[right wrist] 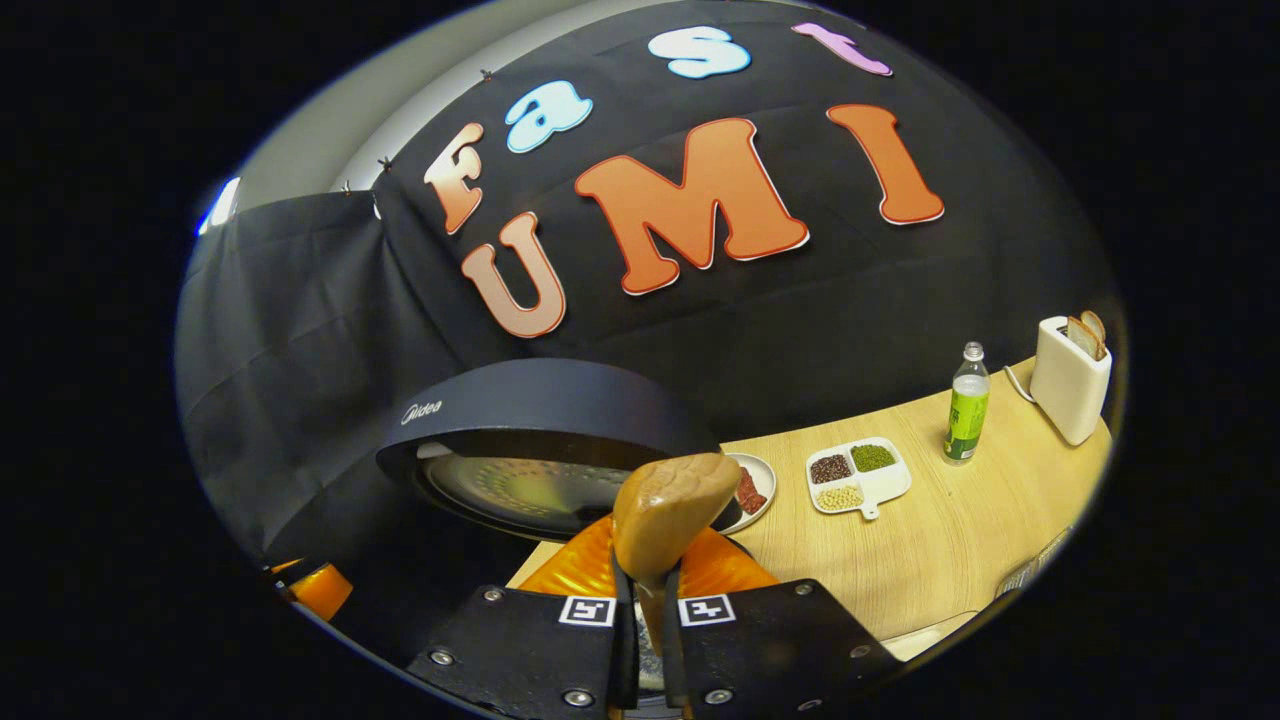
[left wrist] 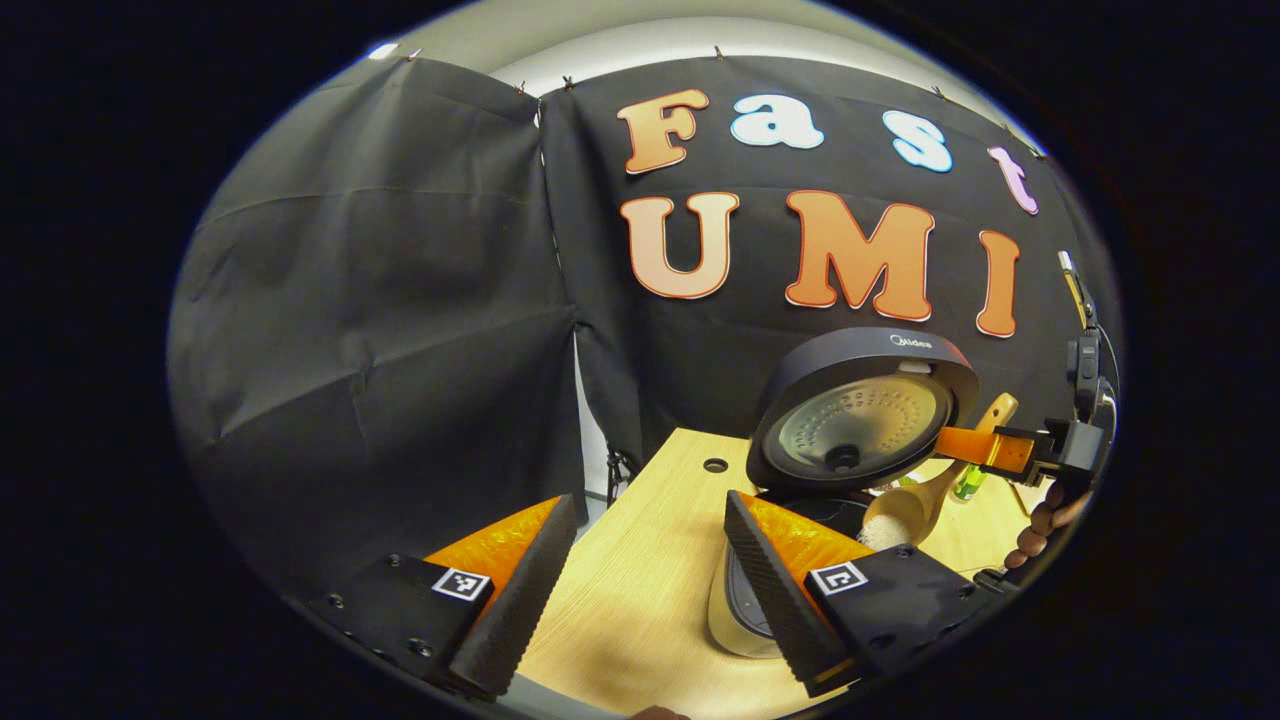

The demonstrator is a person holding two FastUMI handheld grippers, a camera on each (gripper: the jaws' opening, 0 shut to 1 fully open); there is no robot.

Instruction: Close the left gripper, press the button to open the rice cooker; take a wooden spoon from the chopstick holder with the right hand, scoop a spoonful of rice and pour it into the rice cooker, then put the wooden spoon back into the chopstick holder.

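Half the wooden spoon hides inside right gripper

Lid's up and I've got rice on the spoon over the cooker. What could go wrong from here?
1. The wooden spoon is heaped with rice near the rice cooker rim; tipping early could scatter grains on the table.
2. The right gripper pinches only the handle; the spoon might twist.
3. The raised lid sits close behind; the spoon could knock it.

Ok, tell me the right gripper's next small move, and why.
Probably tip the wooden spoon so its rice falls into the rice cooker: the right gripper holds the handle, the lid stands open, and the loaded bowl hangs over the pot.
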